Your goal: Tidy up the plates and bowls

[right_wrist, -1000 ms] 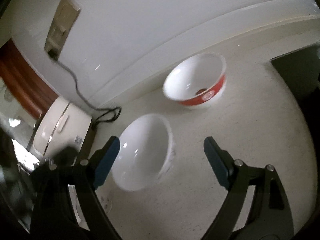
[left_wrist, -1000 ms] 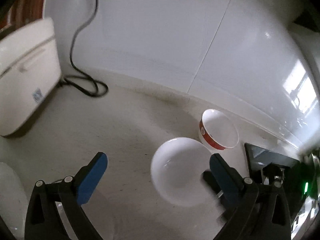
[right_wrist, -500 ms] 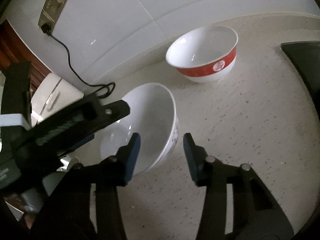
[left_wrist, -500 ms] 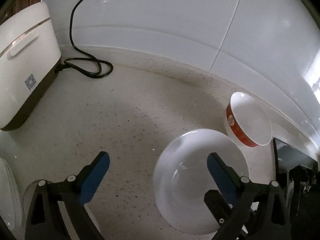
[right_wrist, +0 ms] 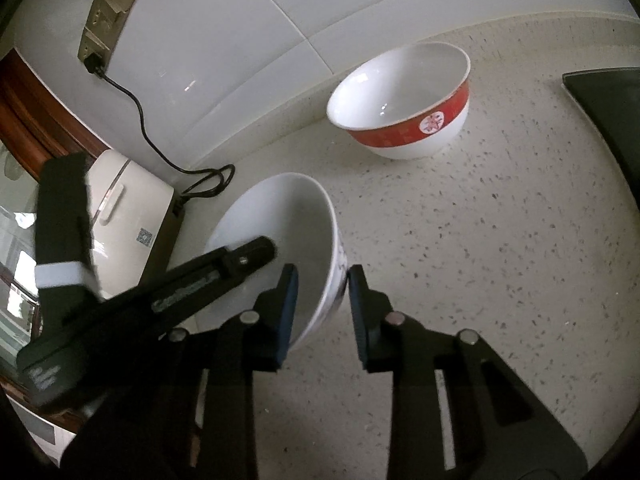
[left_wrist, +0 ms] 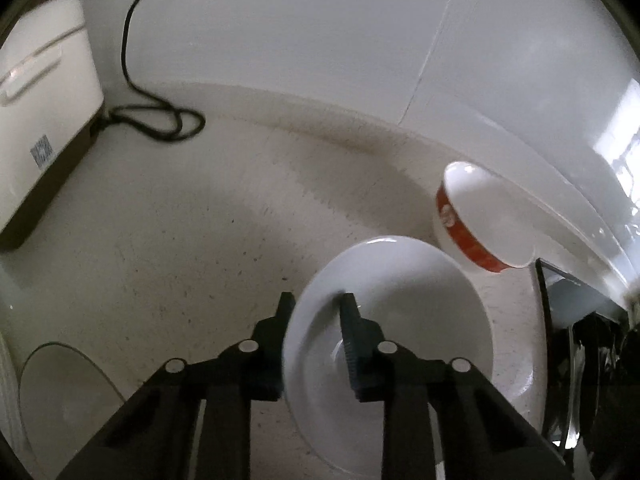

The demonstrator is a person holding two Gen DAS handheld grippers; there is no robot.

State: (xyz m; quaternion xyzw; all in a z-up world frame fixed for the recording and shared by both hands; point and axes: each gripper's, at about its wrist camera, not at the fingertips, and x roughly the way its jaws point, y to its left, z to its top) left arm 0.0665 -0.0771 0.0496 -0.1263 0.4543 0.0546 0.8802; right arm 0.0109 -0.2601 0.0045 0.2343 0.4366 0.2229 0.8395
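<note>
**Operator A:** Left wrist view, pose and grip?

**Operator B:** The left gripper (left_wrist: 314, 306) angles steeply down at the speckled counter (left_wrist: 168, 248). Its jaws have just been closing and now clamp the near-left rim of the white bowl (left_wrist: 404, 320), one finger outside the wall, one inside. The bowl sits on the counter in front of the red-banded bowl (left_wrist: 476, 216), which stands at the wall tiles (left_wrist: 320, 40). A white appliance (left_wrist: 40, 120) with a black cord (left_wrist: 156, 120) lies far left.

**Operator A:** Right wrist view?

**Operator B:** The right gripper (right_wrist: 322, 284) points down at a shallower angle. Its jaws have also just been closing. They straddle the right wall of the white bowl (right_wrist: 288, 216), left finger inside, right finger outside, pads pressed on the wall. The left gripper (right_wrist: 248, 256) enters from the left and reaches into the same bowl on its opposite side. The red-banded bowl (right_wrist: 404, 108) stands apart, farther back, upright. The cord (right_wrist: 160, 148) runs up to a wall socket (right_wrist: 112, 12).
</note>
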